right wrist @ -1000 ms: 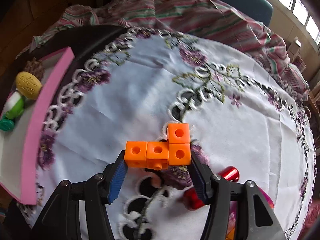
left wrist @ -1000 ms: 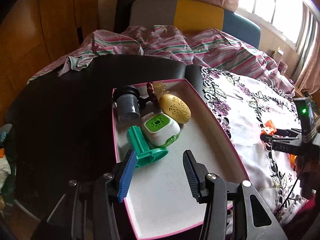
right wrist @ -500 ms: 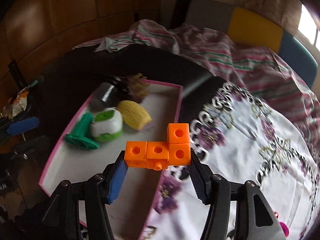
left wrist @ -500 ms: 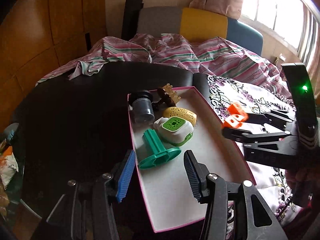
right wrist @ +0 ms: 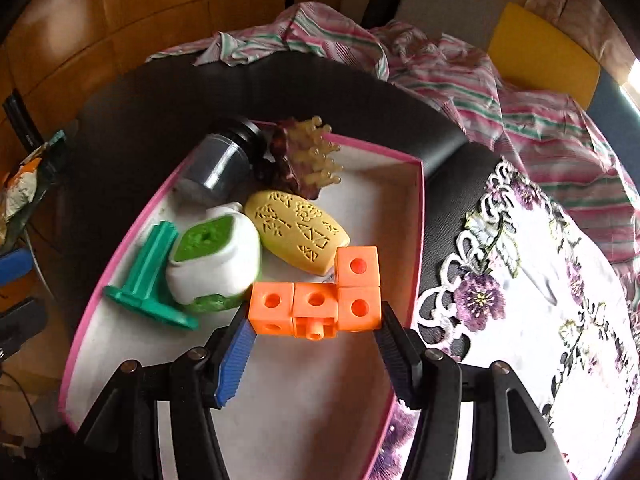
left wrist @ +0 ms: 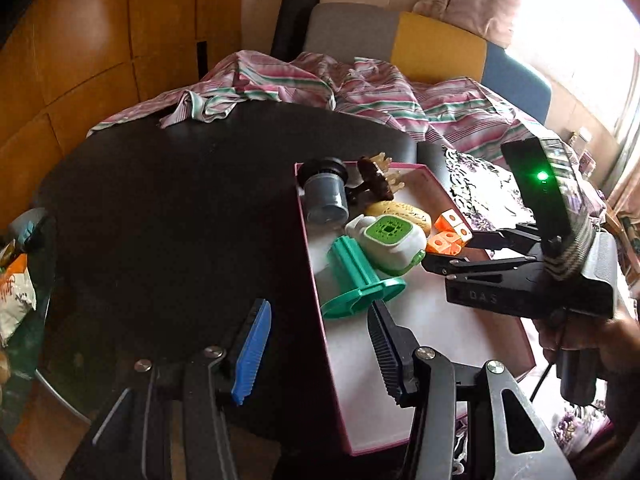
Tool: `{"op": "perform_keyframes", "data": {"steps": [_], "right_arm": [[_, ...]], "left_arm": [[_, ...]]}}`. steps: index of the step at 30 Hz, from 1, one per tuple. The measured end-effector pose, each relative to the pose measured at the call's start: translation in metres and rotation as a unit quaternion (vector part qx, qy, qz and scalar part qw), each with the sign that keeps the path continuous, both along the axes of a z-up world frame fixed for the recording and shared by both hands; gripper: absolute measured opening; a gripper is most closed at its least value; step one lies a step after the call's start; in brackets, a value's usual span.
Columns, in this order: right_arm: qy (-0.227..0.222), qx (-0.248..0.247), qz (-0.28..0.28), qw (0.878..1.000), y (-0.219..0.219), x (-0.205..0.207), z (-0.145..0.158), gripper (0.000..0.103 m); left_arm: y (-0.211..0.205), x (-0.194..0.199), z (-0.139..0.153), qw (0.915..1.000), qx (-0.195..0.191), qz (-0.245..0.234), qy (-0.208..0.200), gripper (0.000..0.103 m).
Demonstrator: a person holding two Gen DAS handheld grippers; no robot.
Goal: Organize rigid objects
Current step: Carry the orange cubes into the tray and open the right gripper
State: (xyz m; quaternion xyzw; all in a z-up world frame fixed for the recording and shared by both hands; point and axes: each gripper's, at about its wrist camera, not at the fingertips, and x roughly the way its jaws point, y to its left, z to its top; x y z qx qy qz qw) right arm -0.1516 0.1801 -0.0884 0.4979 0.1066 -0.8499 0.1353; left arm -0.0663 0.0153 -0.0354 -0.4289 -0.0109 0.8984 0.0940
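My right gripper (right wrist: 314,326) is shut on an orange block of joined cubes (right wrist: 320,300) and holds it over the white floor of the pink-rimmed tray (right wrist: 420,208). Close beyond the block lie a yellow carved oval (right wrist: 298,236), a white and green box (right wrist: 216,260), a teal stand (right wrist: 150,280), a dark jar (right wrist: 218,164) and a brown and tan clip (right wrist: 308,160). In the left wrist view my left gripper (left wrist: 318,312) stands open over the tray's near left rim (left wrist: 316,296) with nothing between its fingers. There the right gripper (left wrist: 448,248) comes in from the right with the orange block (left wrist: 446,236).
The tray sits on a round black table (left wrist: 180,200). An embroidered white cloth (right wrist: 540,300) covers the table to the tray's right. Striped fabric (left wrist: 360,88) is heaped behind. A person's hand (left wrist: 592,344) holds the right gripper. A printed packet (left wrist: 16,292) lies past the table's left edge.
My right gripper has carried the orange block leftwards from above the embroidered cloth to above the tray. The left gripper has drifted left, from over the tray floor to its left rim.
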Motion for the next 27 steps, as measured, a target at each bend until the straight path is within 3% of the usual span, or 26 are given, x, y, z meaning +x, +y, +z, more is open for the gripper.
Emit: {"op": "perform_keyframes", "data": {"steps": [13, 18, 23, 27], "right_arm": [[0.007, -0.017, -0.013, 1.0, 0.011, 0.009, 0.007, 0.064], [0.043, -0.003, -0.032, 0.999, 0.012, 0.024, 0.023, 0.064], [0.096, 0.044, -0.068, 0.992, 0.012, 0.046, 0.044, 0.064], [0.127, 0.045, -0.078, 0.988, 0.013, 0.059, 0.059, 0.065]], "left_arm": [[0.003, 0.005, 0.008, 0.9997, -0.013, -0.005, 0.021, 0.056], [0.004, 0.007, 0.01, 0.9996, -0.012, -0.004, 0.025, 0.057], [0.003, 0.006, 0.004, 0.9998, -0.012, -0.001, 0.018, 0.057], [0.006, 0.006, 0.002, 0.9998, -0.015, -0.003, 0.013, 0.057]]}}
